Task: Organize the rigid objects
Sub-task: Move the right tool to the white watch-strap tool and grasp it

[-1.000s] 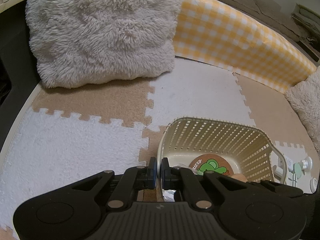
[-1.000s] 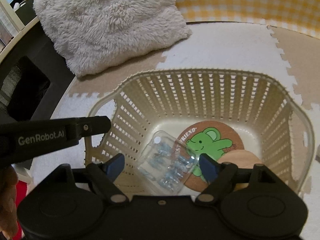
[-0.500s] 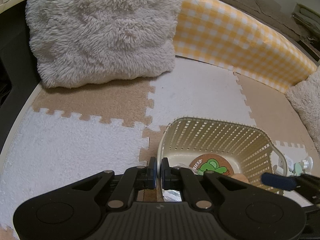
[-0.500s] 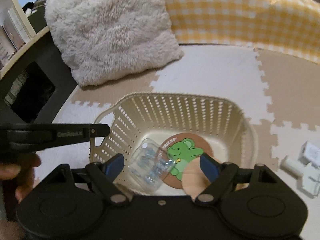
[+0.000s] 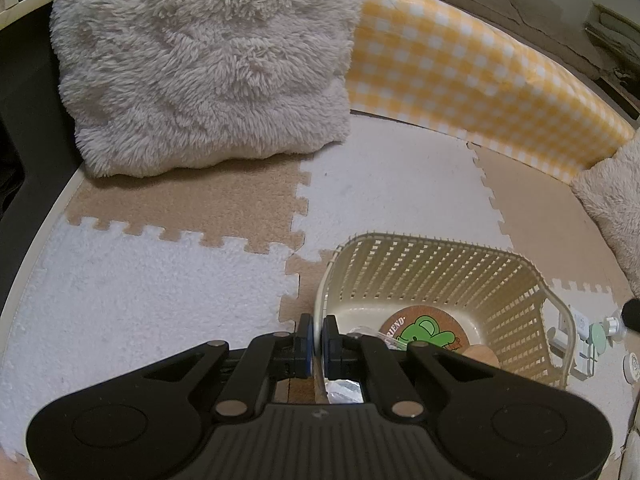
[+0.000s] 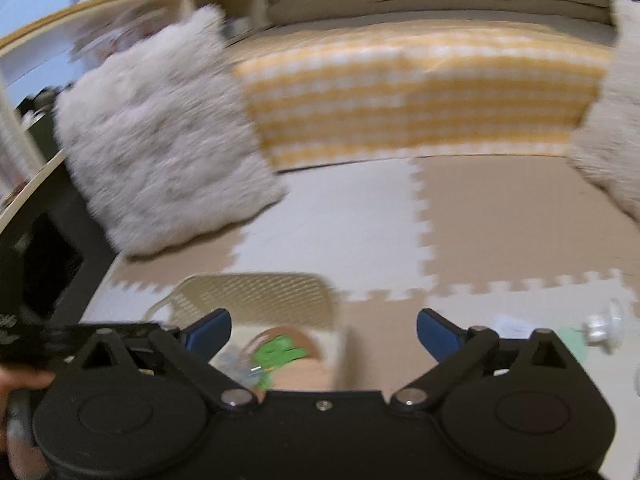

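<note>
- Floor: I see interlocking foam mat tiles (image 5: 384,184), white and tan. A yellow checked cushion (image 5: 460,80) runs along the far edge.
- A fluffy grey pillow (image 5: 200,64) leans at the far left; a second fluffy one (image 5: 612,208) sits at the right edge.
- Cream slatted basket (image 5: 432,264) stands upright on the mat, near the middle of the left wrist view and at the lower left of the blurred right wrist view.
- Inside the basket: a round coaster with a green bear (image 5: 424,330), a plain wooden disc (image 5: 482,358) partly over it, and a clear packet (image 5: 344,388), mostly hidden behind my left fingers.
- Small white and mint items (image 5: 588,332) lie on the mat just right of the basket; I cannot tell what they are.
- Left gripper (image 5: 314,342): fingers pinched narrow on the basket's near rim, one pad inside, one outside.
- Right gripper (image 6: 324,328): fingers opening wide, gripping nothing; it hangs above the basket's right edge and the mat.
</note>
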The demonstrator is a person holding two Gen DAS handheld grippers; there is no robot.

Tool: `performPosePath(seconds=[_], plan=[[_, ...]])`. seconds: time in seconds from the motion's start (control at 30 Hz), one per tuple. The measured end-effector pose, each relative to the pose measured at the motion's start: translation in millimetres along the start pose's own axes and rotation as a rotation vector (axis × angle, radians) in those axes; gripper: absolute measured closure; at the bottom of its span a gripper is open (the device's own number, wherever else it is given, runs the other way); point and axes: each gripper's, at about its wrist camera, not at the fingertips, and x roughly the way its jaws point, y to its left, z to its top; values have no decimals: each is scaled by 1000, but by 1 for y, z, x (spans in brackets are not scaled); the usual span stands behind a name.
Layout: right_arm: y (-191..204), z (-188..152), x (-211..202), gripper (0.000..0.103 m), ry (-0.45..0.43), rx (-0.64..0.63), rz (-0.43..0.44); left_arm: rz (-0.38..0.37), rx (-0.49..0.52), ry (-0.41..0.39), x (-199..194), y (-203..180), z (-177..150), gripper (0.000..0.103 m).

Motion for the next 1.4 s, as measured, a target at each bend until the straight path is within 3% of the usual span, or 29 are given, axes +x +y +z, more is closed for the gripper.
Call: performPosePath(seconds=[0.23, 0.47, 0.87, 0.9, 0.97, 1.07, 1.2, 1.4], plan=[[-59, -14, 15, 0, -27, 133, -180, 0, 0, 0, 0, 0, 0, 99], [-93, -41, 42, 0, -22, 211, -313, 0, 0, 0, 0, 0, 0, 99], [-117, -71, 67, 0, 56, 280, -353, 2, 3, 1, -1, 0, 0, 99], [-116, -72, 68, 2, 64, 273, -355, 2, 3, 1, -1, 0, -1, 99], [-115, -73, 70, 19, 80, 254, -363, 2, 2, 1, -1, 0, 0, 99], [-114, -74, 74, 29, 104, 238, -360, 2, 3, 1, 0, 0, 0, 99], [-111, -74, 76, 37, 113, 210, -370, 3, 3, 1, 0, 0, 0, 99], [-108, -72, 75, 38, 111, 183, -377, 3, 3, 1, -1, 0, -1, 99]])
